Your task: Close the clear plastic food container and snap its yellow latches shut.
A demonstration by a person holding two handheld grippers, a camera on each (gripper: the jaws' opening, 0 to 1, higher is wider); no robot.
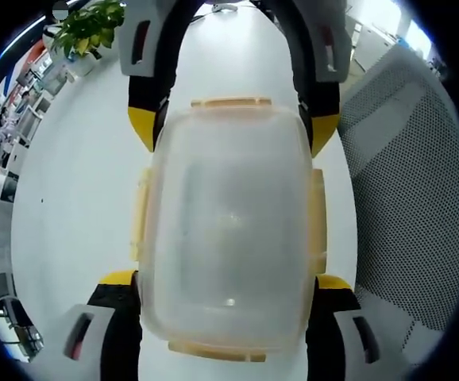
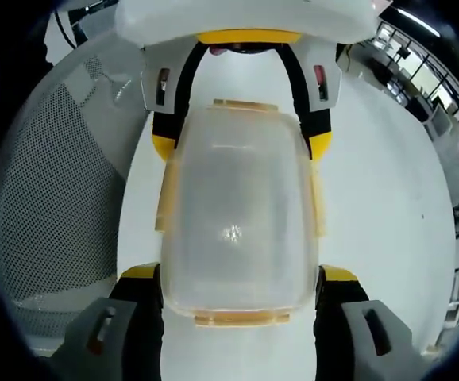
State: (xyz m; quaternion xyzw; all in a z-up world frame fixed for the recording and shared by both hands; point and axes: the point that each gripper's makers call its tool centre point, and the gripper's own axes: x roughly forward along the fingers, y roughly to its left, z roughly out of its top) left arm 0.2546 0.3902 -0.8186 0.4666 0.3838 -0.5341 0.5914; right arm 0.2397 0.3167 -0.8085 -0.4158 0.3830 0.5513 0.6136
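Clear plastic food container (image 1: 228, 230) on white worktop (image 1: 79, 198), left claw (image 1: 228, 317) and right claw (image 2: 240, 298) each gripping opposite ends, yellow latches (image 1: 231, 103) around rim.

I see the clear plastic food container (image 1: 228, 230) filling the centre of the left gripper view, a rounded rectangle of cloudy, translucent plastic with its long axis running top to bottom of the frame. Its lid sits on top, a broad frosted face toward me. Pale yellow latches (image 1: 231, 103) show on all four sides: one along the top edge, one along the bottom, one down each long side. In the right gripper view the same container (image 2: 237, 226) again takes the middle of the frame, lengthwise top to bottom, with the latches (image 2: 243, 318) at its edges. I cannot tell whether they are snapped.
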